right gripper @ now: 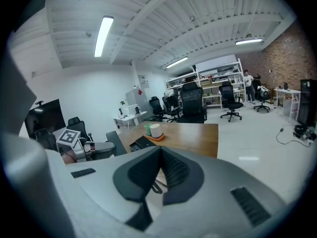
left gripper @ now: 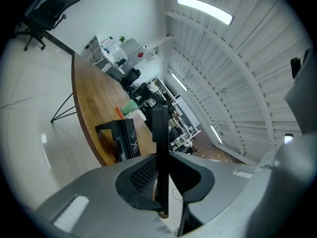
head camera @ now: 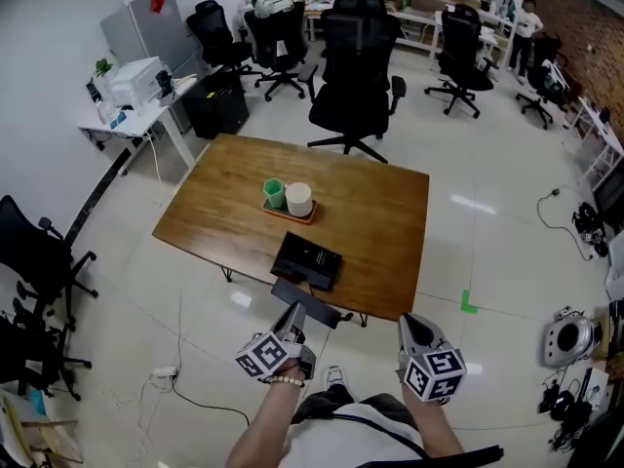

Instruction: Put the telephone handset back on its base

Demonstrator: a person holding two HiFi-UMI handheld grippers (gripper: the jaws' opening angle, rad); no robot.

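Note:
The black telephone base [head camera: 307, 259] lies near the front edge of the wooden table [head camera: 370, 222]. My left gripper [head camera: 295, 312] is shut on the black handset [head camera: 310, 302], which hangs just off the table's front edge, short of the base. In the left gripper view the handset [left gripper: 159, 133] stands edge-on as a thin black bar between the pads, with the base [left gripper: 121, 138] beyond it. To the right, my right gripper [head camera: 409, 324] is shut and holds nothing. In the right gripper view its jaws [right gripper: 159, 155] meet, and the base [right gripper: 143, 143] shows on the table.
An orange tray [head camera: 290, 211] with a green cup [head camera: 274, 193] and a white cup [head camera: 298, 199] sits at the table's middle. Black office chairs [head camera: 356, 76] stand beyond the table, another chair [head camera: 39, 252] to the left. A cable [head camera: 195, 398] runs over the floor.

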